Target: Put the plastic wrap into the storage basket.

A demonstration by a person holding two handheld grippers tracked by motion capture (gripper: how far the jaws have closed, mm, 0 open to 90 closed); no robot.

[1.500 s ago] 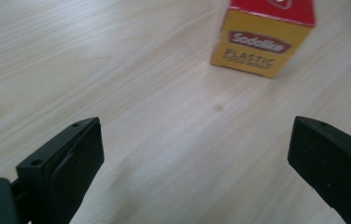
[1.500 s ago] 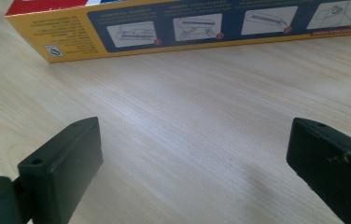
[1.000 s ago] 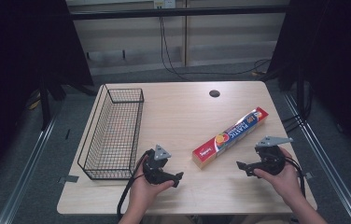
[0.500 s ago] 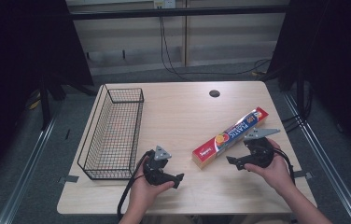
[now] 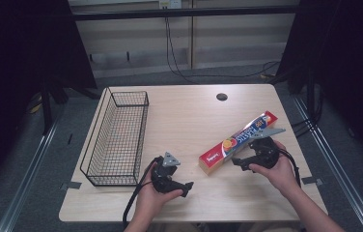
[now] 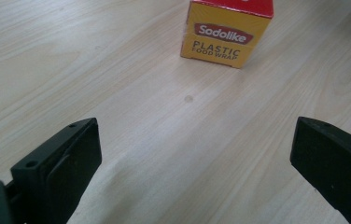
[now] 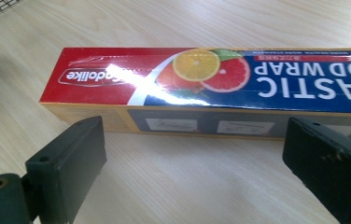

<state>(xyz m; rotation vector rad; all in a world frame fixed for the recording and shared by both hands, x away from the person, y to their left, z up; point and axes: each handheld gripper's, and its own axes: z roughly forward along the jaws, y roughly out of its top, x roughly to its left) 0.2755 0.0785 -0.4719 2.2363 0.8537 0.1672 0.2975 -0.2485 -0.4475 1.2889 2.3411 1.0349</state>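
Nothing grasped yet, I judge. Plastic wrap box (image 5: 240, 142) flat on table (image 5: 194, 121), right of wire basket (image 5: 117, 137). My right gripper (image 5: 240, 162) beside it, jaws apart; left gripper (image 5: 182, 186) idle, jaws apart.

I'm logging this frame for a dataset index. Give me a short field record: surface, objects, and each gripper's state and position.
surface: wooden table
box: plastic wrap box, lying flat at the right, diagonal
basket: wire basket, at the left, nothing inside it
left gripper: open, near front edge, pointing at the box's end
right gripper: open, beside the box's long side, not touching it
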